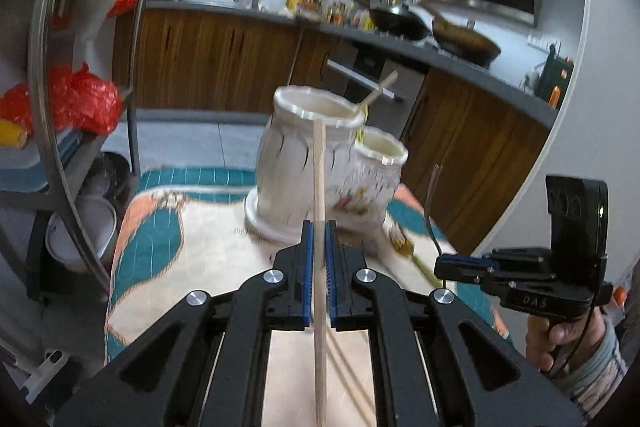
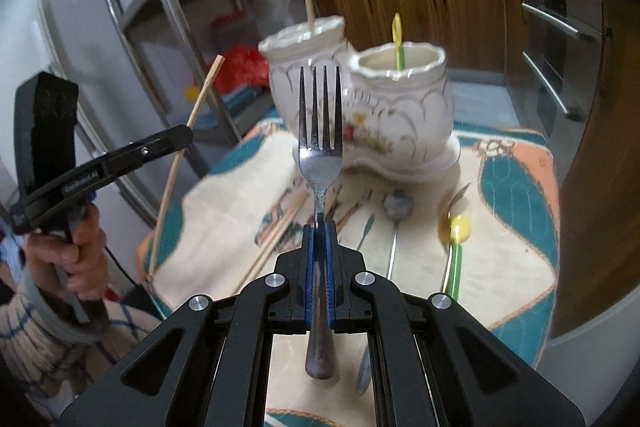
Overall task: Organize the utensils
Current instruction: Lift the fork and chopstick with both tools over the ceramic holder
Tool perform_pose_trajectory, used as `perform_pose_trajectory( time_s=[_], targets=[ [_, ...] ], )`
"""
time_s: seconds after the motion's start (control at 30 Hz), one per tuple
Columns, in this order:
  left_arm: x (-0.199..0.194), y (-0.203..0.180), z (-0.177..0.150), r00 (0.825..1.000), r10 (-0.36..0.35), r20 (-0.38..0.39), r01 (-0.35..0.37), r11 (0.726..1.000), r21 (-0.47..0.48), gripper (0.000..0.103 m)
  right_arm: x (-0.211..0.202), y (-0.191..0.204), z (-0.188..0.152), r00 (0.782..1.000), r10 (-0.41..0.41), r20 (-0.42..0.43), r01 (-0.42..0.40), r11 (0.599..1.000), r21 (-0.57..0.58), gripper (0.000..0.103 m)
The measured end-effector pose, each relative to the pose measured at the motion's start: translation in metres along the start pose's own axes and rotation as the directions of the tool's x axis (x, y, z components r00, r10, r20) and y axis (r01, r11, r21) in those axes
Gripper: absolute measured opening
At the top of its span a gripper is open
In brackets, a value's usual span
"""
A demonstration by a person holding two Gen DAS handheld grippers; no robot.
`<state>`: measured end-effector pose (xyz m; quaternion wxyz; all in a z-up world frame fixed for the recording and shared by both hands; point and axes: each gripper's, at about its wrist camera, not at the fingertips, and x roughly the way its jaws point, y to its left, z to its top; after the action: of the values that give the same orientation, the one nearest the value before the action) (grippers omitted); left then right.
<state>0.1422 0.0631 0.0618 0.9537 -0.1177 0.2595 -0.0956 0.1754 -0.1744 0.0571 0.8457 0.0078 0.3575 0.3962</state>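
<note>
Here, both grippers hold a utensel upright before the double ceramic utensil holder (image 2: 360, 107).

The left gripper (image 1: 319, 247) is clamped on a single wooden chopstick (image 1: 319, 187), which stands in front of the holder's taller pot (image 1: 304, 155); the right gripper (image 2: 319, 247) is clenched on a metal fork (image 2: 320, 147), tines up, facing the gap between the two pots. The taller pot already carries a chopstick (image 2: 309, 3), the shorter pot (image 2: 404, 95) a yellow-green spoon (image 2: 398, 43). On the patterned tablecloth (image 2: 508, 227) between the grippers and the holder lie two loose chopsticks (image 2: 276, 239), a metal spoon (image 2: 396, 215) and another yellow-green spoon (image 2: 454, 243). A metal shelf rack (image 1: 80, 75) with red bags stands just left of the table, kitchen cabinets (image 1: 208, 47) behind.
</note>
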Motion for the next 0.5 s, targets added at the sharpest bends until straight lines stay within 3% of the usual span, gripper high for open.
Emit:
perform_pose_trajectory(
  time_s=[0.17, 0.5],
  targets=[
    [-0.008, -0.002, 0.016, 0.995, -0.01, 0.095, 0.013, 0.999, -0.033, 0.005, -0.018, -0.004, 0.01, 0.997, 0.026, 0.071, -0.025, 1.0, -0.017, 0.006],
    [-0.001, -0.005, 0.053, 0.959, -0.039, 0.28, 0.059, 0.996, -0.064, 0.005, -0.039, -0.027, 0.05, 0.975, 0.051, 0.215, -0.055, 0.998, 0.012, 0.006]
  ],
)
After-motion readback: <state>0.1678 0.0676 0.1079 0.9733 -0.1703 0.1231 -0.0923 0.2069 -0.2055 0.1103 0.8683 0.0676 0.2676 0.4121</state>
